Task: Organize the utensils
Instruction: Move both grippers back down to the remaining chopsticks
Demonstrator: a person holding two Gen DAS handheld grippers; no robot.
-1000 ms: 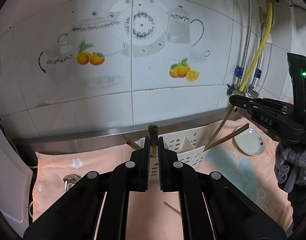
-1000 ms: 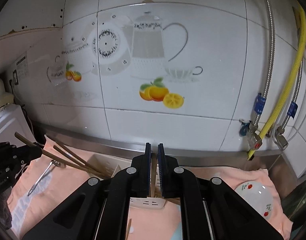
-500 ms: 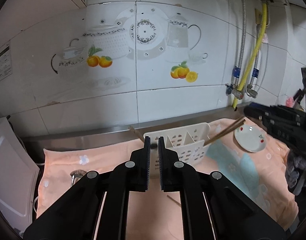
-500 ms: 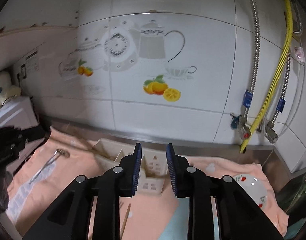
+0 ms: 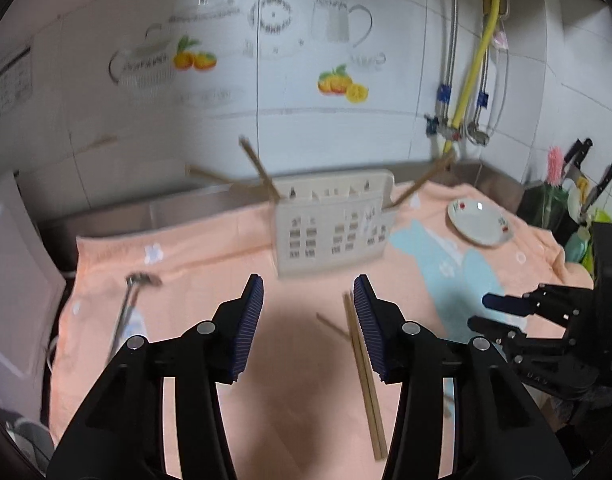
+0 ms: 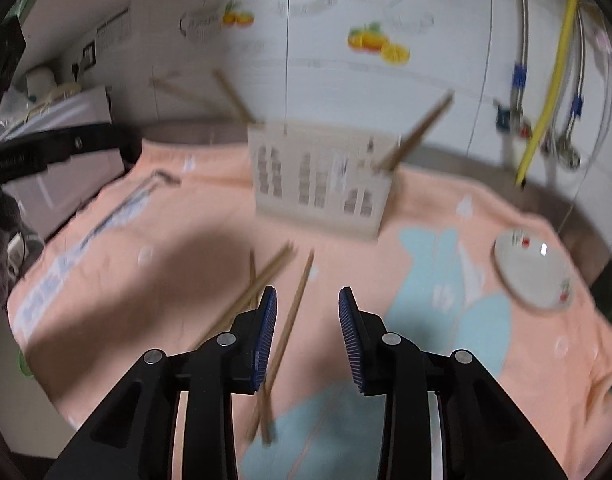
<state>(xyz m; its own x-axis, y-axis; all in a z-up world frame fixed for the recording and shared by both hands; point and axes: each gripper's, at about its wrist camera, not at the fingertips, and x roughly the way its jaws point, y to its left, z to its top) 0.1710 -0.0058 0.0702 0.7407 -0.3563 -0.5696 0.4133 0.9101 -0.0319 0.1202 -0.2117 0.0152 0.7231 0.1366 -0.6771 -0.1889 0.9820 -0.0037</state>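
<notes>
A cream slotted utensil holder stands on the peach towel with wooden chopsticks sticking out at both ends. Loose chopsticks lie on the towel in front of it. A metal spoon lies at the left. My left gripper is open and empty above the towel, beside the loose chopsticks. My right gripper is open and empty over the loose chopsticks; it also shows in the left wrist view.
A small white dish sits at the right on the towel. Tiled wall with pipes behind. Knives in a block at far right. A white appliance at the left edge.
Both grippers let go of chopsticks at the holder, opened wide and pulled back and lower toward the front of the towel. The views are blurred by the motion.
</notes>
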